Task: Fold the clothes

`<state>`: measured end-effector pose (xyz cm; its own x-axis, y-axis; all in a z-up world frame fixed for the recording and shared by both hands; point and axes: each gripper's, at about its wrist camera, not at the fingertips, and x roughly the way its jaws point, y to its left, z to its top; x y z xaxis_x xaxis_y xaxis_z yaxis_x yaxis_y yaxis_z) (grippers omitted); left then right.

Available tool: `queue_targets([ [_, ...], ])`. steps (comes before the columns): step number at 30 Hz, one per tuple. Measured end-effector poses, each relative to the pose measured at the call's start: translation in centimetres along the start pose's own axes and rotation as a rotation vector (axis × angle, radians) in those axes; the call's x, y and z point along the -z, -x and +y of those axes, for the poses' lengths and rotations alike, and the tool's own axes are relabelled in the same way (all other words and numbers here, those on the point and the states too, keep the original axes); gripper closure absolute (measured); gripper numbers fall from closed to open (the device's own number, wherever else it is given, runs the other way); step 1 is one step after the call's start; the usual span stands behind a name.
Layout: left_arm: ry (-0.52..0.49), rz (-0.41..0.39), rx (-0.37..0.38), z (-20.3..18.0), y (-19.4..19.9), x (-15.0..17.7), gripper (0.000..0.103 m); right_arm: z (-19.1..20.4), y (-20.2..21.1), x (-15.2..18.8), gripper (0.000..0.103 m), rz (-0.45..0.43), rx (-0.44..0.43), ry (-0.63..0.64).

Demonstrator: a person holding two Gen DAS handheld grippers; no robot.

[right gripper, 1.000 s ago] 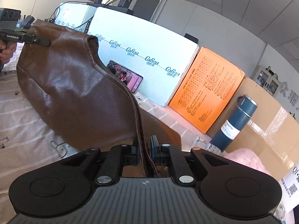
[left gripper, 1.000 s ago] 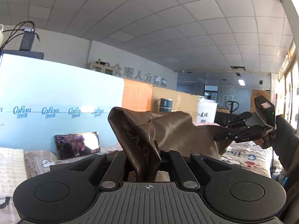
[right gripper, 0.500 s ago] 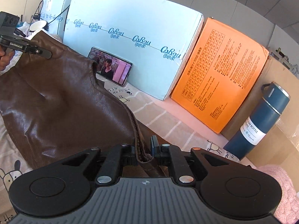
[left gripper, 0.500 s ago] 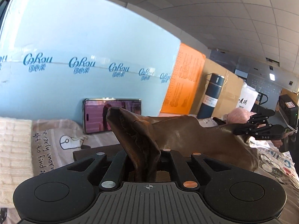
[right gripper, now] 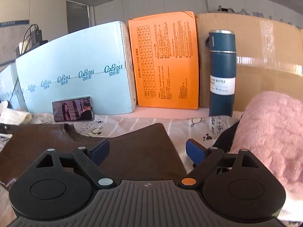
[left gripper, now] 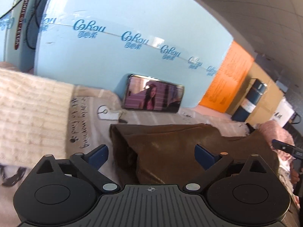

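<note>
Both grippers spread wide, holding nothing: left gripper [left gripper: 151,152] and right gripper [right gripper: 146,149] hover over the brown leather garment [right gripper: 132,151]. Risk: the slick, stiff leather could spring back open with nothing pinning it, or a low pass could snag an edge and drag it. It lies flat on the printed bedsheet [right gripper: 132,123], in front of the phone [right gripper: 73,109]; glossy brown, doubled edge toward the phone.
</note>
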<state>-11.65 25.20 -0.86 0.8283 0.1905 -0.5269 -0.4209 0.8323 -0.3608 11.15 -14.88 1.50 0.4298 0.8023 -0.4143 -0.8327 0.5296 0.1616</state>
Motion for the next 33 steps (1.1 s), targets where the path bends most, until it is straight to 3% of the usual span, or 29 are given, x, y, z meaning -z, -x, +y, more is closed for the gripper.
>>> queue_targets([
  [1, 0.006, 0.017, -0.018, -0.3, 0.2, 0.2, 0.003, 0.0, 0.0, 0.3, 0.008, 0.010, -0.001, -0.029],
  [5, -0.028, 0.057, 0.029, -1.8, -0.2, 1.1, 0.000, 0.2, -0.7, 1.2, 0.007, 0.056, 0.010, -0.122],
  [9, -0.112, 0.034, 0.020, -3.6, -1.6, 1.1, 0.000, 0.6, -1.2, 1.8, 0.007, 0.078, 0.035, -0.121],
  [13, -0.134, 0.004, -0.048, -3.3, -0.9, 1.1, 0.000, 0.6, 1.2, 1.4, 0.007, 0.034, 0.093, -0.165],
  [18, -0.136, -0.033, -0.092, -3.0, 1.9, 1.9, 0.000, 0.6, 6.5, 2.2, 0.000, -0.023, 0.099, -0.356],
  [23, -0.116, -0.023, -0.018, -3.5, 2.9, 3.3, 0.000, -1.2, 8.0, 4.5, 0.000, 0.069, 0.094, -0.648],
  [27, -0.099, 0.012, 0.006, -3.4, 2.7, 3.8, 0.000, -2.7, 7.4, 6.2, 0.000, 0.114, 0.014, -0.840],
  [33, -0.075, 0.038, 0.011, -3.1, 1.9, 4.4, 0.000, -2.6, 4.7, 5.7, 0.000, 0.105, -0.015, -0.875],
])
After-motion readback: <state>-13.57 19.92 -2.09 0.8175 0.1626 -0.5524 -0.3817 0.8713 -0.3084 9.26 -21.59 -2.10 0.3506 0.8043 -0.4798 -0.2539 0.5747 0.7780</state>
